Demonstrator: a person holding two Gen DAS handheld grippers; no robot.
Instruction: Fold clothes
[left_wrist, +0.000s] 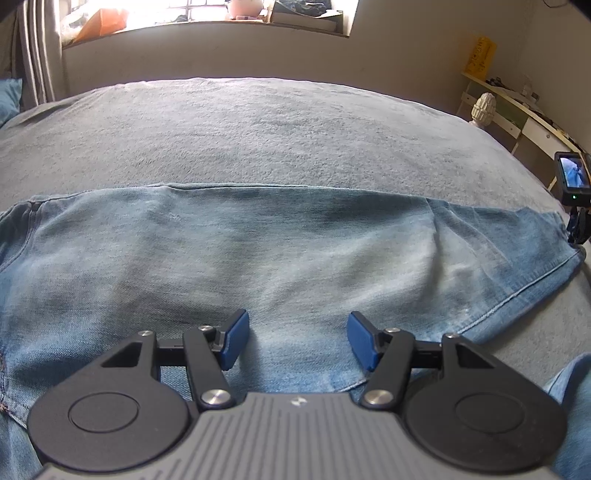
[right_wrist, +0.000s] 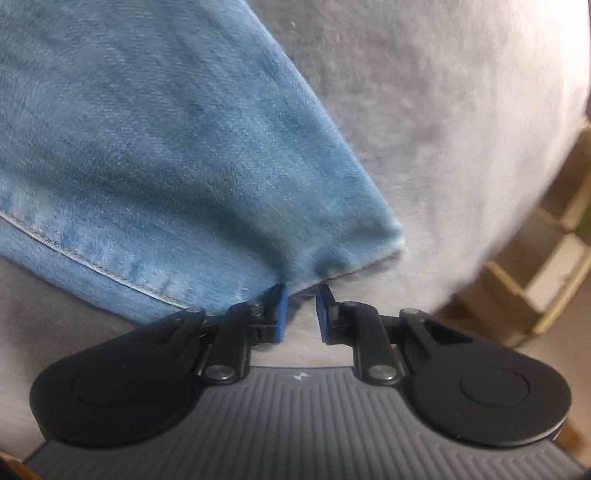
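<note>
**Jeans leg pinched at the hem, ready to fold**

Pale blue jeans (left_wrist: 280, 251) lie flat across the middle of a grey blanket (left_wrist: 258, 129) on a bed. The right gripper (right_wrist: 301, 308), low centre of its view, has its narrow jaws nipping the hem corner of the leg. The left gripper (left_wrist: 295, 339) hovers spread over the denim, holding nothing. Next, likely, the hem is carried across. A shelf (left_wrist: 517, 110) stands upper right, well clear; nothing blocks the way.
</note>
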